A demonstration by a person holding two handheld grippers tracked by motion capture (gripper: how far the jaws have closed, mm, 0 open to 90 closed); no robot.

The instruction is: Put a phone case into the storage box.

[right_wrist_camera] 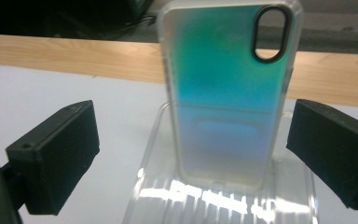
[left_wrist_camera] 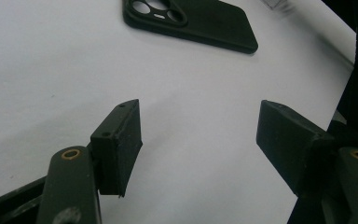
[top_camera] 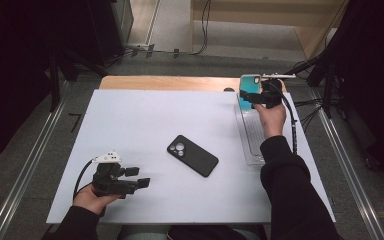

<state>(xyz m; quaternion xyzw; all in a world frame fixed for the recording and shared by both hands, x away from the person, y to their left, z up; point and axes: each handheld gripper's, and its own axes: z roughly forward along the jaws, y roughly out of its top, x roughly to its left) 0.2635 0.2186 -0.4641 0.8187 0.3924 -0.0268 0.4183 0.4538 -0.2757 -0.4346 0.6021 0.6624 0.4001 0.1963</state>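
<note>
A black phone (top_camera: 192, 155) (left_wrist_camera: 196, 21) lies camera side up in the middle of the white table (top_camera: 130, 120). At the far right a teal iridescent phone case (top_camera: 250, 85) (right_wrist_camera: 223, 93) stands upright at the far end of a clear ribbed rack (top_camera: 252, 140) (right_wrist_camera: 223, 200). My right gripper (top_camera: 247, 97) (right_wrist_camera: 191, 140) is open, with one jaw on each side of the case and not touching it. Near the front left corner my left gripper (top_camera: 141, 177) (left_wrist_camera: 200, 135) stands open just above the bare table, pointing toward the phone, with nothing between its jaws.
A strip of bare wood (top_camera: 165, 82) shows along the table's far edge. Metal rails (top_camera: 30, 165) run on the floor along both sides. Cables (top_camera: 305, 107) lie on the floor off the far right corner.
</note>
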